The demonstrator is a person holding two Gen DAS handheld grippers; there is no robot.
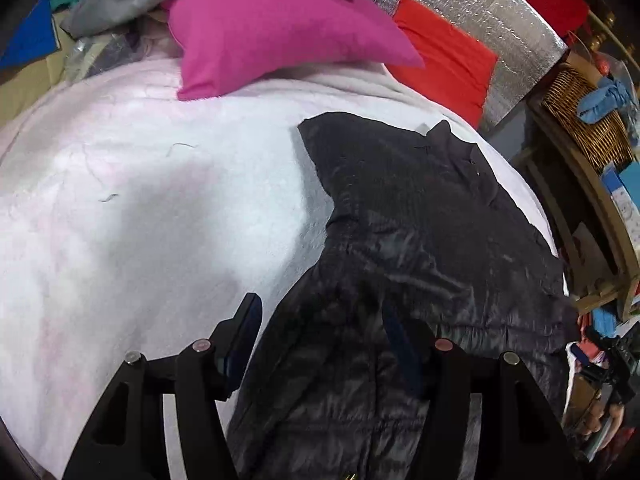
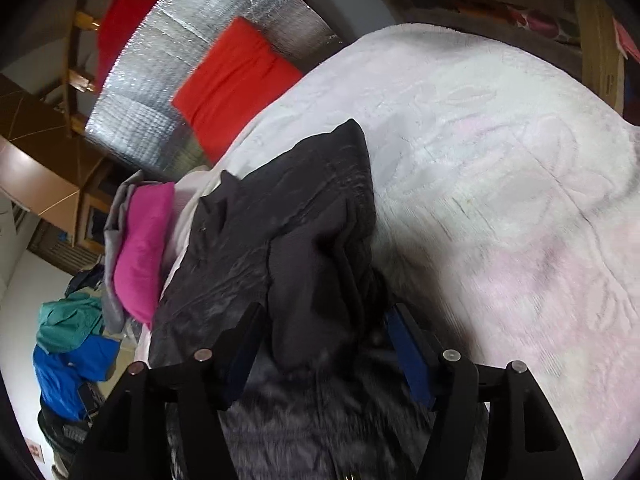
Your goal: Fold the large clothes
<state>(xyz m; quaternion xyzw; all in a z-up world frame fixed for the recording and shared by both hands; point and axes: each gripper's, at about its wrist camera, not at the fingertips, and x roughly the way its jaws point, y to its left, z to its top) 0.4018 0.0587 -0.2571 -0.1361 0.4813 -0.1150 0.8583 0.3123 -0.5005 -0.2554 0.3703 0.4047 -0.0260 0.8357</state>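
**Black puffer jacket half-arranged on the bed, both grippers over its lower part**

Nearest in the left wrist view: left hand-held gripper [image 1: 320, 344] spread, jaws apart over the quilted edge of the black jacket [image 1: 420, 240], no pad visibly pressing cloth. In the right wrist view: right hand-held gripper [image 2: 320, 344] likewise spread, a folded-over sleeve or flap hanging between the jaws but apparently not pinched.

Beyond the jaws: jacket lying on the pale pink blanket [image 1: 140, 200] of the bed, collar towards the far end, body slightly rumpled.

Further off: magenta pillow [image 1: 260, 32], red cushion [image 1: 444, 52], silver insulating sheet [image 1: 480, 12].

Probably early in the fold. Best done by pinching a full thickness of the slippery shell near a seam, lifting both sides evenly, laying the flap flat and smoothing trapped air outward before releasing.
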